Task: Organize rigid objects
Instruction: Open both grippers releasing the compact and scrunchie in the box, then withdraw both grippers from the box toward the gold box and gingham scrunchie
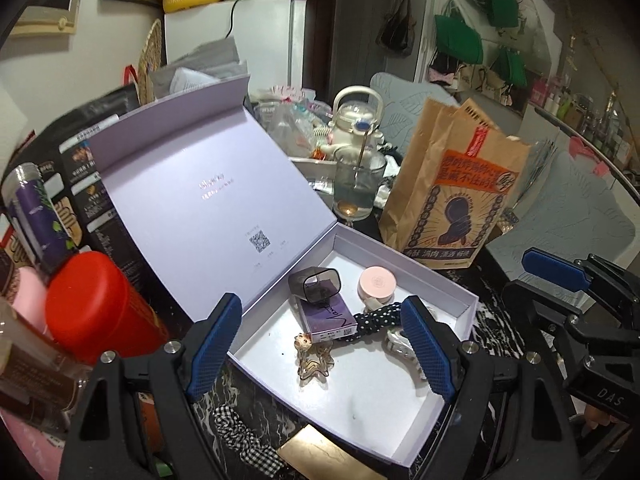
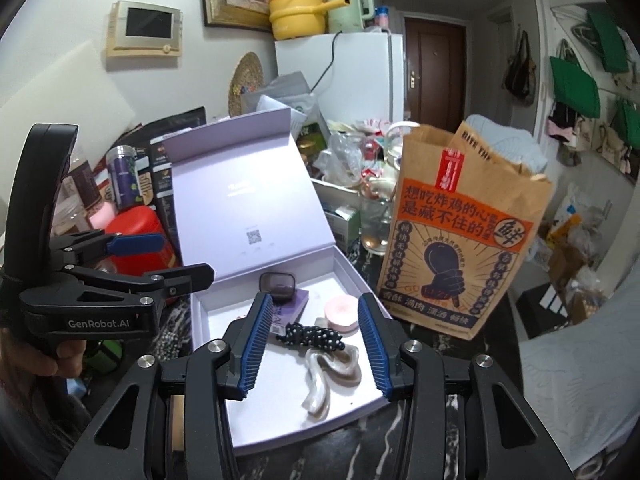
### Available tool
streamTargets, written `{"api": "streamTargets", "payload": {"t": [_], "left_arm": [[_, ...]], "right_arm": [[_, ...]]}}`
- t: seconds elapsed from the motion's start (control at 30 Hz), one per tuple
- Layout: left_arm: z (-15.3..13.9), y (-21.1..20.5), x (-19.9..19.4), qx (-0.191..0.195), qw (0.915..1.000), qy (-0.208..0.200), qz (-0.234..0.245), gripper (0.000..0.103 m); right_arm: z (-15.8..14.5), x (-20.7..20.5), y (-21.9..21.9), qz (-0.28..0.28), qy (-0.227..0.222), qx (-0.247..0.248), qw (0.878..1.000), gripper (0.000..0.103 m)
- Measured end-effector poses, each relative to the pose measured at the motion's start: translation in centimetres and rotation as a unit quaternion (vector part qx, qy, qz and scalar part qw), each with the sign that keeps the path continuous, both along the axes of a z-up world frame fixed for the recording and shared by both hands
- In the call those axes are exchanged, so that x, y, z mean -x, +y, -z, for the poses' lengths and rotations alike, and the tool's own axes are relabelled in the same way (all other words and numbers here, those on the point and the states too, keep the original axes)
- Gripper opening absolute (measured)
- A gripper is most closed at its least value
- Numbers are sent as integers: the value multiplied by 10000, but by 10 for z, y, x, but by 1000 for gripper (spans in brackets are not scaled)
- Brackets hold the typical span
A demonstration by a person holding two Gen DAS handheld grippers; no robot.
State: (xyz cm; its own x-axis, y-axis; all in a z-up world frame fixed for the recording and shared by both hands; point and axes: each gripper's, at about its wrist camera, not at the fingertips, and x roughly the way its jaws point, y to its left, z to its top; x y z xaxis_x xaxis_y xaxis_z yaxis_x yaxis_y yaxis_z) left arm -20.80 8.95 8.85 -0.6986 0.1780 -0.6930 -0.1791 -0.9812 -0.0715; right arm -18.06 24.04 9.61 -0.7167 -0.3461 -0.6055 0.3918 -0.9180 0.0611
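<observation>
I had both grippers over the open white box [image 1: 436,280], which sat on a dark marbled table [image 1: 492,280] with its lilac lid [image 1: 192,184] standing up along the far-left side. The left gripper [image 1: 324,344] hung above the box's near-left edge with its blue pads [image 1: 214,346] spread wide and nothing between them. The right gripper [image 2: 316,344] was likewise parted and empty, poised over the near-right part of the box floor.

Inside, a dark tinted case [image 1: 316,284] lay toward the far corner, partly on top of a purple packet [image 1: 328,316]. A pink round jar [image 1: 377,282] sat just beside them along the far-right wall. A black polka-dot scrunchie [image 2: 316,336] lay in the middle of the floor, touching a pearly white hair claw [image 2: 328,376] nearer to me. A small amber clip [image 1: 314,360] with a little figure on it lay apart from these, toward the near-left side.

Outside the box, a checked scrunchie [image 1: 244,436] and a gold card [image 1: 328,458] lay on the table against the near edge. A brown paper bag [image 2: 464,240] stood at the box's far-right corner, a glass with a spoon [image 1: 358,184] behind it, and a red canister [image 1: 100,308] stood off the left side of the lid.
</observation>
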Motion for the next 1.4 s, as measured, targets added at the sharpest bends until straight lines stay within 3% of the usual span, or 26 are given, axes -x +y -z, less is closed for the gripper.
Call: {"api": "streamTargets", "payload": {"t": [0.1,0.27,0.67,0.97,1.4], "left_arm": [[-10,1,-13,76,9999,116,49,82],[-22,0,-33,68,9998,186,52,82],[-27,-11,-76,54,9998,198,71,82],[-17,-14,-106,-11,9998,102,177,82],[16,-24,-131,-122,9991,-94,405,82]], "right_arm": [[-7,-12,0,-19,94,-17,10000,45],[-19,-35,-1,-30,238,48,9997,57],[-29,-87,-8,-64,413,22,9991,68],[-22,-120,-16,-131,421,47,9990,71],[10,-150,-20,-208,131,188,9995,73]]}}
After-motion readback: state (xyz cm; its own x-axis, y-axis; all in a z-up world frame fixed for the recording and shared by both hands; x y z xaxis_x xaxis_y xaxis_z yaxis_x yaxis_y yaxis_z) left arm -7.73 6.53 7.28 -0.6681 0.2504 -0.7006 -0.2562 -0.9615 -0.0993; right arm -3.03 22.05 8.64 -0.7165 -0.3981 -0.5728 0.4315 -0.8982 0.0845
